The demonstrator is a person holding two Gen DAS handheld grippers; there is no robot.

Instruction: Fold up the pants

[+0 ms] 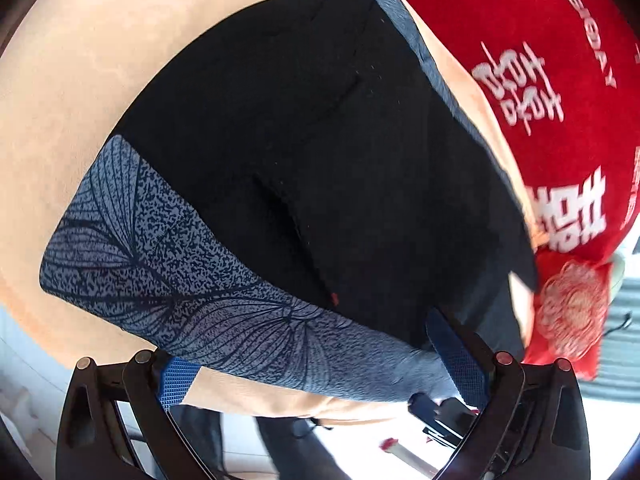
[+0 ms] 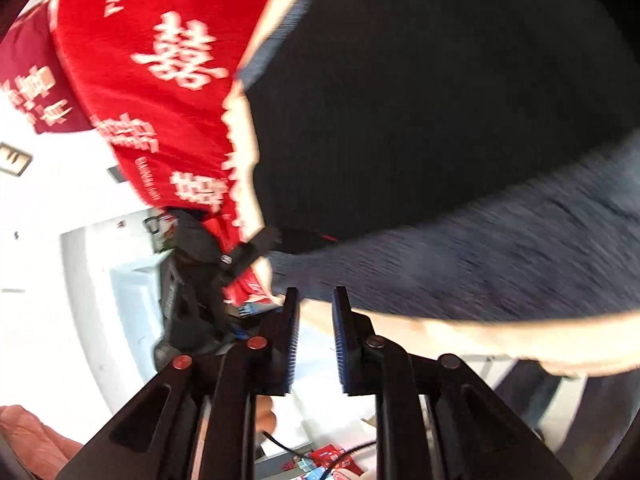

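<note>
The black pants with a blue-grey leaf-printed waistband (image 1: 304, 168) lie spread flat on a peach-coloured padded surface (image 1: 80, 92), the patterned band running along the edge nearest the left gripper (image 1: 320, 364). That gripper hangs over the band with its two black fingers set wide apart; the blue textured pads (image 1: 178, 382) sit on either side of the band's near stretch, one just off the cloth over the peach surface, the other over the band's end, and neither looks to be pressing on it. Beside the pants, toward the far side, lies a bright red cloth with white printed characters (image 1: 532, 60), and a small red packet with a white flower design (image 1: 568, 308) rests at its corner. From the right wrist view the picture is blurred: the right gripper (image 2: 316, 312) holds its fingers partly apart with nothing between them, just short of the pants' grey band (image 2: 500, 256) and the peach edge below it.
</note>
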